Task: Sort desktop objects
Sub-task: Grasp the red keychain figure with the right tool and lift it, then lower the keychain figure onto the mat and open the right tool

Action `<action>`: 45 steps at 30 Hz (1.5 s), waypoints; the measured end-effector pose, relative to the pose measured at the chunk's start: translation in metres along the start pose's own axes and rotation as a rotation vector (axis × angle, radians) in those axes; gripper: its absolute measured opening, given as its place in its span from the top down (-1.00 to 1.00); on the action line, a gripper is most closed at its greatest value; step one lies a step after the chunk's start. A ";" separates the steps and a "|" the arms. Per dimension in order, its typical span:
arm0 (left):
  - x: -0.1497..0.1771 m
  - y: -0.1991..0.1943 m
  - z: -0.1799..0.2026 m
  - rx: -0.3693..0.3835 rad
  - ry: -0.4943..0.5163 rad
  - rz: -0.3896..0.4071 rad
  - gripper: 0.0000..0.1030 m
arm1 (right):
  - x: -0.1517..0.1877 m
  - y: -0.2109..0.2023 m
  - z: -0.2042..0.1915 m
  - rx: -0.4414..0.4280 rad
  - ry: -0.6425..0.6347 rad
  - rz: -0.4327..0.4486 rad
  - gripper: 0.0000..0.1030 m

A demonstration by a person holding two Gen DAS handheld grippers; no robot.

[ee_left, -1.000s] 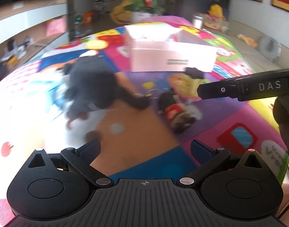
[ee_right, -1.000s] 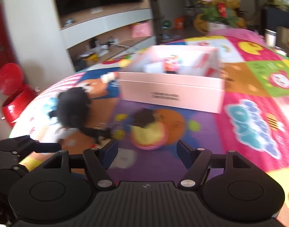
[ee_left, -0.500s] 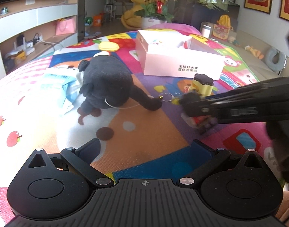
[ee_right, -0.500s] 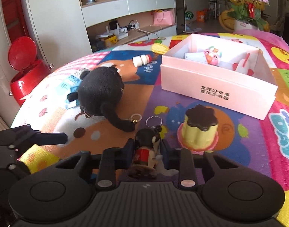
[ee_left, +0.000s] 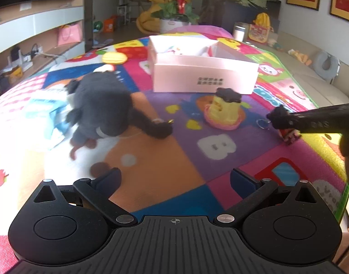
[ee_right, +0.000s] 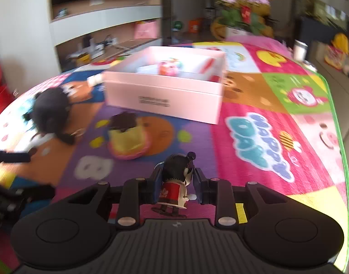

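My right gripper (ee_right: 175,186) is shut on a small doll figure (ee_right: 174,182) with black hair and a red and white dress, held upright just above the colourful play mat. It also shows in the left wrist view (ee_left: 288,134), at the right gripper's tip. A pink open box (ee_right: 165,91) holding small toys stands beyond, also in the left wrist view (ee_left: 204,75). A yellow pudding toy (ee_right: 126,137) and a black plush (ee_right: 51,111) lie left of the doll. My left gripper (ee_left: 174,180) is open and empty over the mat, near the plush (ee_left: 103,107).
A pale blue packet (ee_left: 46,114) lies left of the plush. A yellow corn toy (ee_left: 114,57) and a white bottle (ee_right: 94,80) lie near the box. The mat's green edge (ee_right: 341,137) runs along the right. A flower pot (ee_left: 174,20) stands behind.
My right gripper has lifted the doll figure and carried it to the right, away from the plush and pudding toy. The left gripper has stayed open and shifted slightly.
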State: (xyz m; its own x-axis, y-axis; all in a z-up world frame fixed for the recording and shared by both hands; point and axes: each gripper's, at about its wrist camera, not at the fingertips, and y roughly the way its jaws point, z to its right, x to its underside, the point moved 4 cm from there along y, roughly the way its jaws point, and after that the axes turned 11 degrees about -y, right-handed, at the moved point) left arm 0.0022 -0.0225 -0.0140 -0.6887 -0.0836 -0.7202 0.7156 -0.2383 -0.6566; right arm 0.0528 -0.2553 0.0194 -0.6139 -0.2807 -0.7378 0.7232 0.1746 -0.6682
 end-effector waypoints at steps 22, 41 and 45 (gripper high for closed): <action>-0.041 0.079 0.078 0.064 0.185 0.012 -0.56 | 0.016 0.006 0.045 0.047 0.276 0.131 -0.81; -0.017 0.034 0.031 0.032 0.117 0.013 -0.63 | 0.015 0.015 0.042 0.048 0.266 0.081 -0.95; -0.014 0.030 0.018 0.010 0.080 0.020 -0.87 | 0.013 0.009 0.032 0.060 0.194 0.084 -0.95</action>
State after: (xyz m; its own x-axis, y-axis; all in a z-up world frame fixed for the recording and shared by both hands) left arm 0.0313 -0.0460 -0.0190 -0.6626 -0.0109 -0.7489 0.7275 -0.2468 -0.6402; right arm 0.0611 -0.2875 0.0067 -0.5955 -0.0799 -0.7994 0.7886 0.1314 -0.6006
